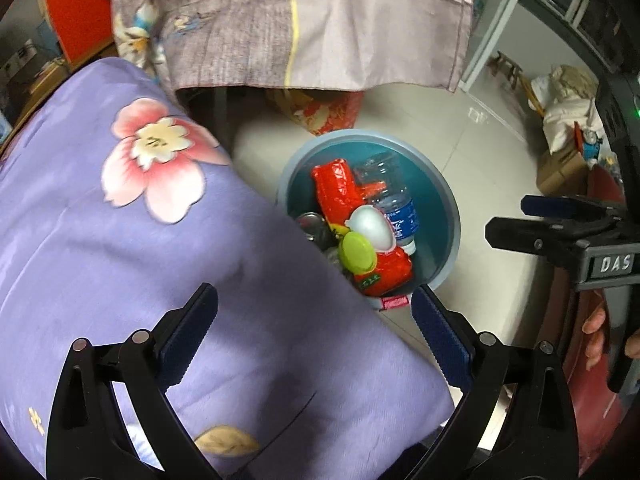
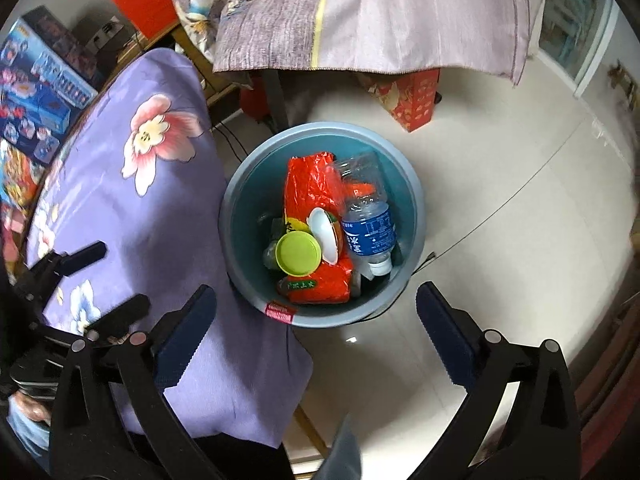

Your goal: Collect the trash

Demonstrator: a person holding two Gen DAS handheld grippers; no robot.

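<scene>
A blue-grey bin [image 1: 360, 134] [image 2: 320, 128] stands on the pale floor beside a purple flowered cloth. Inside lie a red wrapper [image 1: 340, 192] [image 2: 308, 188], a clear bottle with a blue label [image 1: 396, 208] [image 2: 368, 224], a green lid [image 1: 357, 252] [image 2: 298, 254], a white shell-like piece [image 1: 370, 228] [image 2: 324, 236] and a metal can [image 1: 312, 226]. My left gripper [image 1: 315, 296] [image 2: 108, 284] hangs open over the cloth's edge, nothing between its fingers. My right gripper [image 2: 316, 292] [image 1: 560, 220] is open and empty above the bin's near rim.
The purple flowered cloth [image 1: 120, 240] [image 2: 140, 200] drapes left of the bin. A lilac cloth [image 1: 320, 20] [image 2: 400, 12] hangs behind it, with a red patterned box [image 2: 412, 100] on the floor. Toy boxes [image 2: 40, 92] lie far left. Bare tiles [image 2: 500, 200] spread right.
</scene>
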